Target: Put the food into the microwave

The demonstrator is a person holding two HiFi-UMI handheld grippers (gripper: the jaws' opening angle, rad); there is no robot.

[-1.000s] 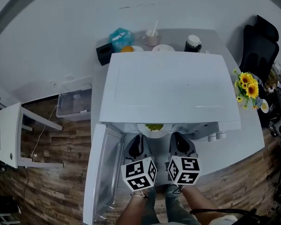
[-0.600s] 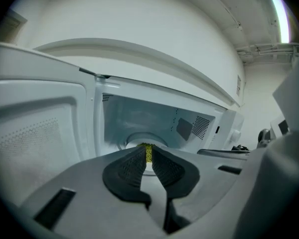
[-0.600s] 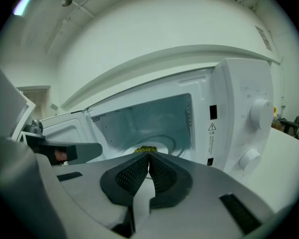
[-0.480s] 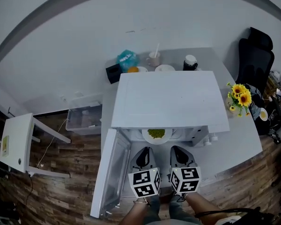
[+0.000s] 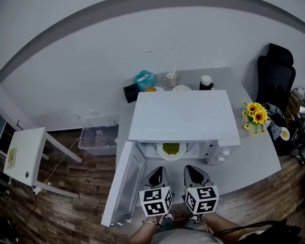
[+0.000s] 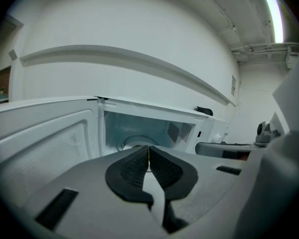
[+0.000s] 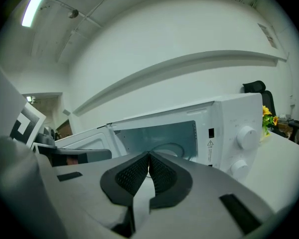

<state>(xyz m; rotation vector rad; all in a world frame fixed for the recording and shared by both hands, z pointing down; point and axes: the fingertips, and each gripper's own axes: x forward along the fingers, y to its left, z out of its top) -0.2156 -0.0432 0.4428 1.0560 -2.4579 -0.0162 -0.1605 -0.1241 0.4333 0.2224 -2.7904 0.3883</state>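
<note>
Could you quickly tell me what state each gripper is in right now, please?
Left gripper: closed, holding nothing.
Right gripper: closed, holding nothing.

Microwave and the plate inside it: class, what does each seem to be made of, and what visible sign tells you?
Microwave: probably painted sheet metal, going by its flat, smooth, matt white top and sides. Plate: likely glazed ceramic, though plastic is possible. It shows a plain white rim, too small here to judge its gloss.
</note>
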